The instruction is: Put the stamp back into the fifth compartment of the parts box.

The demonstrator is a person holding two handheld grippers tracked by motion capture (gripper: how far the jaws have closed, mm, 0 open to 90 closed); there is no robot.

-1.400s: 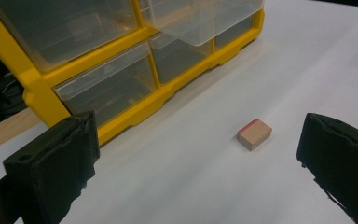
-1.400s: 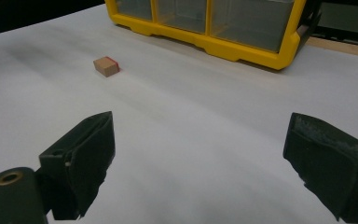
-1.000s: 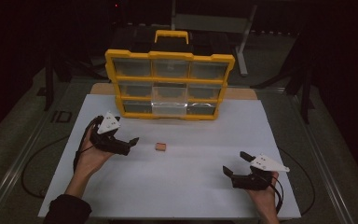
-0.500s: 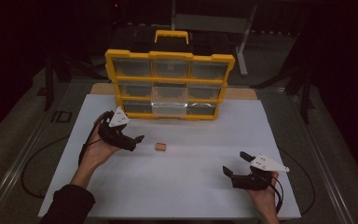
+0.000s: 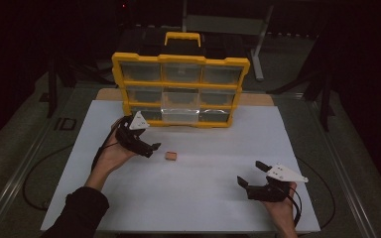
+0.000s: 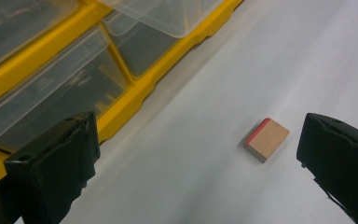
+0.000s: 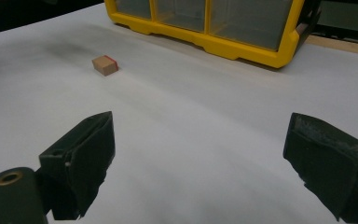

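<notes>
Just in front of the yellow drawer organizer (image 5: 180,89), on the white bench (image 5: 203,198), lies a small wooden block (image 5: 170,156) with one red edge (the only loose thing I can make out on the sheet). It sits a little toward me from the organizer's bottom row, where one clear drawer (image 5: 180,115) is pulled partway out.

From that block, the left gripper (image 5: 148,148) is just beside it on the left, tips pointed at it; the right gripper (image 5: 252,179) is well apart, down toward the bench's near right corner. So the left hand (image 5: 110,153) is clearly the nearer one, and I'd judge any pick-up falls to it.

Along the left gripper's own line of sight the block (image 6: 266,139) lies ahead and off toward one jaw, not centred in the gap. It is a squat slab, its longer side running slantwise across the gap, the red edge facing the organizer. I'd guess the hand needs a small shift to centre it before closing.

The left jaws stand spread wide, holding nothing and touching nothing. The right jaws are likewise parted wide and empty, hanging low over bare sheet, with the block (image 7: 105,65) far off ahead of them.
</notes>
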